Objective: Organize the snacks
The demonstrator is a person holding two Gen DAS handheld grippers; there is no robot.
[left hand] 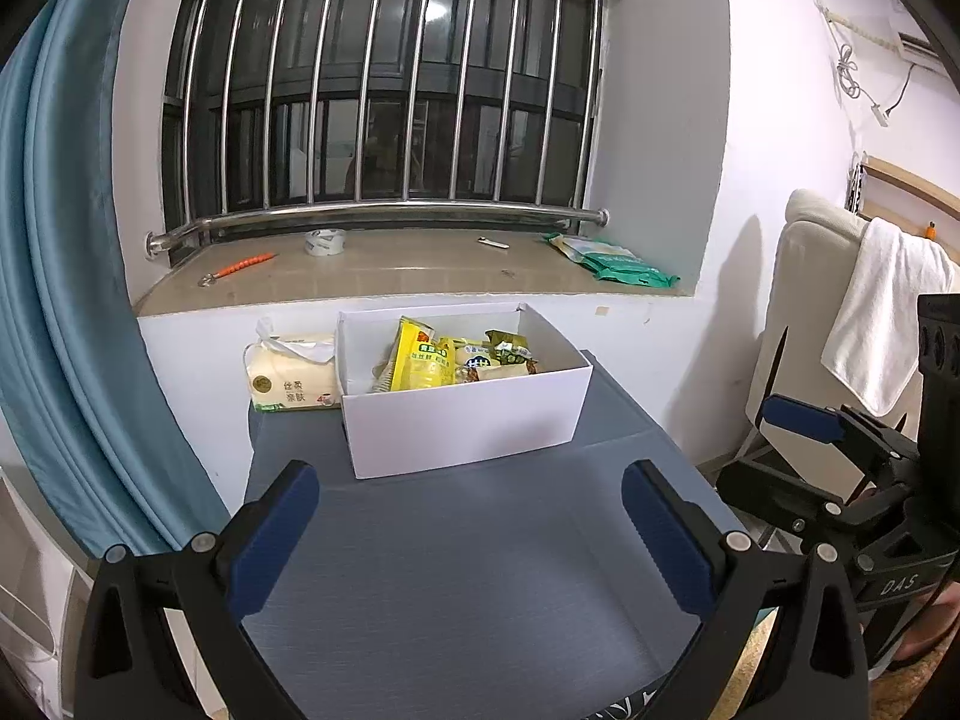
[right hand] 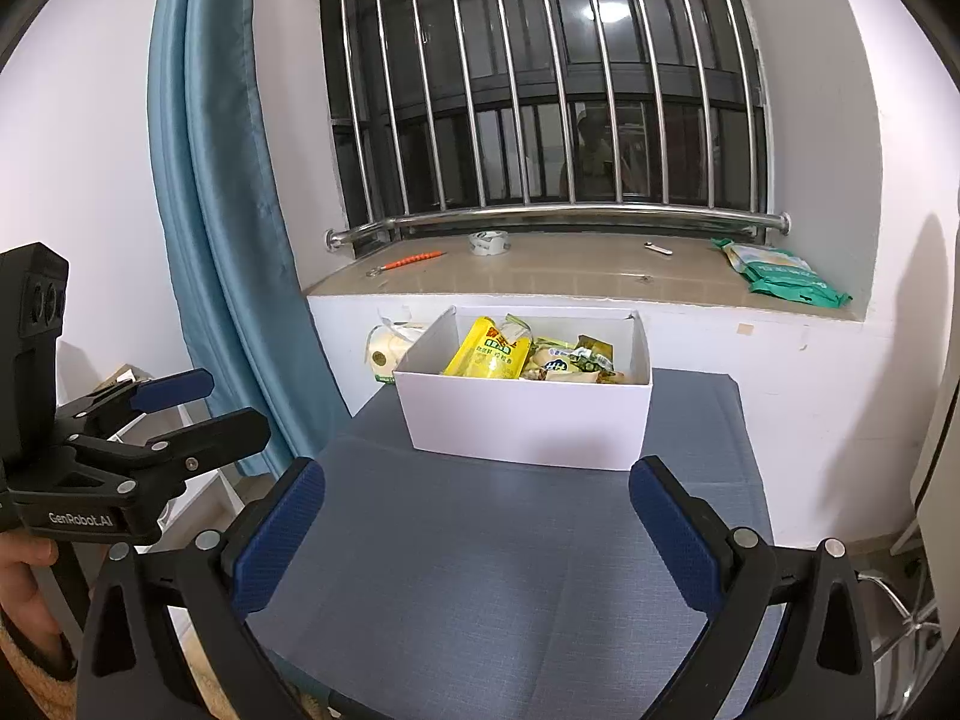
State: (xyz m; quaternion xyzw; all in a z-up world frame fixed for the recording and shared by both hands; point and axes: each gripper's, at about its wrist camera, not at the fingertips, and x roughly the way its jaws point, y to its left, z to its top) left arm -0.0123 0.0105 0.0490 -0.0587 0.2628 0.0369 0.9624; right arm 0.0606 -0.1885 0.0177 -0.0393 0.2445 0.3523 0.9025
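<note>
Both your tongs are spread wide & hold nothing: left tongs (left hand: 471,531) and right tongs (right hand: 477,531) hover over bare grey worktop (left hand: 480,570), w/ the white box (left hand: 468,420) straight ahead of each, well apart from the tips. The snacks sit inside it: a yellow packet (left hand: 420,363) leans upright toward the box's left end, smaller green/yellow packs (left hand: 504,354) piled to its right. The box's long axis runs roughly left-right across your view. Neither tongs looks clearly nearer; the left is probably better lined up w/ the yellow packet. No loose snacks show on the worktop, so the job looks near done. The tissue pack (left hand: 294,375) touches the box's left wall; green packs (left hand: 624,267) lie on the windowsill (left hand: 390,276).
</note>
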